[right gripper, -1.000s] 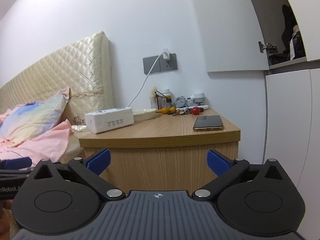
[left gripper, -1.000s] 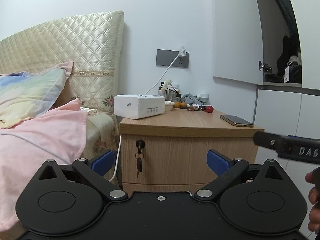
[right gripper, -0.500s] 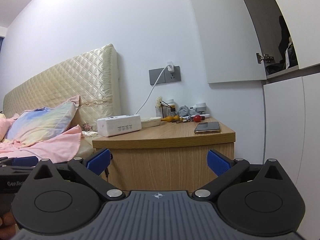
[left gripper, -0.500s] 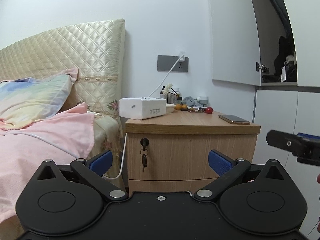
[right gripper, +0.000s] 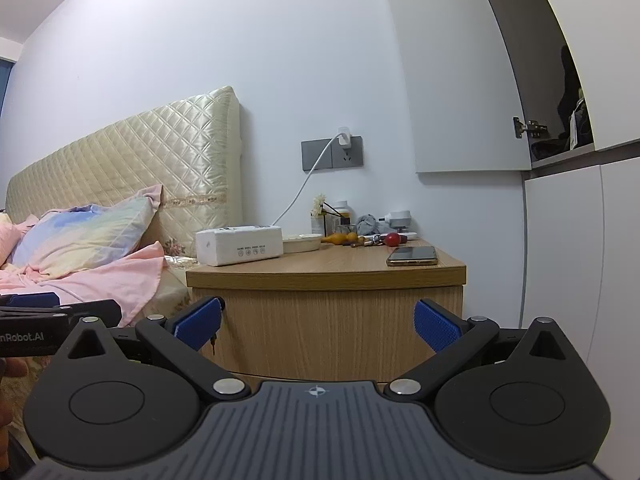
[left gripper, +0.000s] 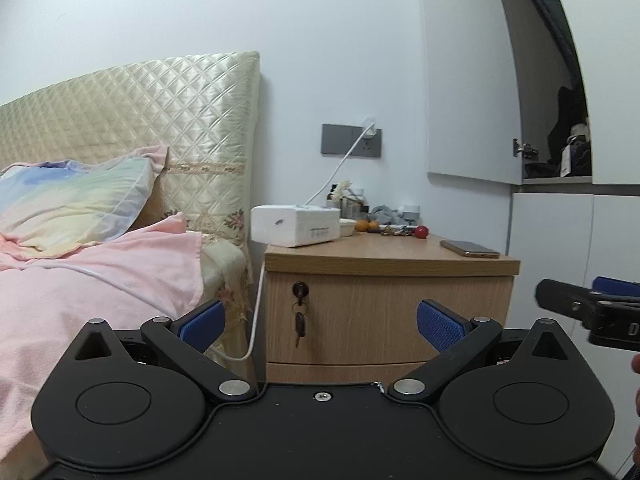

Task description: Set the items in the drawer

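Both grippers hang in front of a wooden bedside cabinet (left gripper: 388,312), well short of it and touching nothing. The left gripper (left gripper: 320,322) has its blue-padded fingers (left gripper: 202,320) spread wide with nothing between them; the right gripper (right gripper: 316,322) is spread just as wide and equally empty. In the left wrist view the right gripper's black body shows at the right edge, beside part of a hand (left gripper: 636,364)

The cabinet's top drawer (left gripper: 400,316) is closed, with a lock near its left edge and a key (left gripper: 299,322) dangling from it. On the cabinet top, a white tissue box (right gripper: 239,245) sits at the front left corner, a shallow cream dish (right gripper: 302,243) just behind and to its right. A smartphone (right gripper: 413,255) lies flat near the right edge, toward the front. Along the back edge are small orange fruits (right gripper: 340,238), a red ball (right gripper: 392,239), a bunch of keys (right gripper: 366,242), a grey crumpled cloth (right gripper: 367,224), a bottle and a small flower

A white cable (right gripper: 308,178) runs from a plug in the grey wall socket (right gripper: 333,153) down behind the tissue box. Left of the cabinet stands a bed with a quilted cream headboard (left gripper: 132,136), a pastel pillow (left gripper: 76,204) and a pink blanket (left gripper: 92,276)
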{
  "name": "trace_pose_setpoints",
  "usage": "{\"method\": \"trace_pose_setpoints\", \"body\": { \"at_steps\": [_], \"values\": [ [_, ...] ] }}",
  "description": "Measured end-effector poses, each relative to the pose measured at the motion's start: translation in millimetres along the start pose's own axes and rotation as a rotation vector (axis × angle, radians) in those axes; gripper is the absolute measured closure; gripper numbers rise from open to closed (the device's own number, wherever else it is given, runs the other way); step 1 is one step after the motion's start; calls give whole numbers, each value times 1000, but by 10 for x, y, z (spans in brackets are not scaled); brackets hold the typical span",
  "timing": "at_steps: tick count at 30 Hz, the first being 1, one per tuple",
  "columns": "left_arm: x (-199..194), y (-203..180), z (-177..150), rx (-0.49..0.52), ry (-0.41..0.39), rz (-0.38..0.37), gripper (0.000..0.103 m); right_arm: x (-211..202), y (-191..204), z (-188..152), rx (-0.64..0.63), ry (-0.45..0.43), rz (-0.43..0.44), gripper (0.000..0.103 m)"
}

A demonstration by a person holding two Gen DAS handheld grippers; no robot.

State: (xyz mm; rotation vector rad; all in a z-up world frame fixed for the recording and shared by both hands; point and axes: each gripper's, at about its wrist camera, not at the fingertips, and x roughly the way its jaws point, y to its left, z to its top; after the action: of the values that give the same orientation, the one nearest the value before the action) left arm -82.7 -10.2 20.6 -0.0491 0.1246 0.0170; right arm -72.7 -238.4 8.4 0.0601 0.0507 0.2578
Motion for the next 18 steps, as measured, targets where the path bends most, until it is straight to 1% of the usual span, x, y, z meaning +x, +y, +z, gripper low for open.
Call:
{"method": "trace_pose_setpoints", "body": {
  "at_steps": [6,11,18],
  "values": [
    [51,21,-5,-5,31,29,1,-3,28,-16,-9,4,-15,0],
    [25,42,-3,-18,17,33,1,-6,51,-30,-16,7,-28,0],
    [28,37,-6,-12,24,53,1,-22,61,-45,-19,9,-46,0]
  ]
}}
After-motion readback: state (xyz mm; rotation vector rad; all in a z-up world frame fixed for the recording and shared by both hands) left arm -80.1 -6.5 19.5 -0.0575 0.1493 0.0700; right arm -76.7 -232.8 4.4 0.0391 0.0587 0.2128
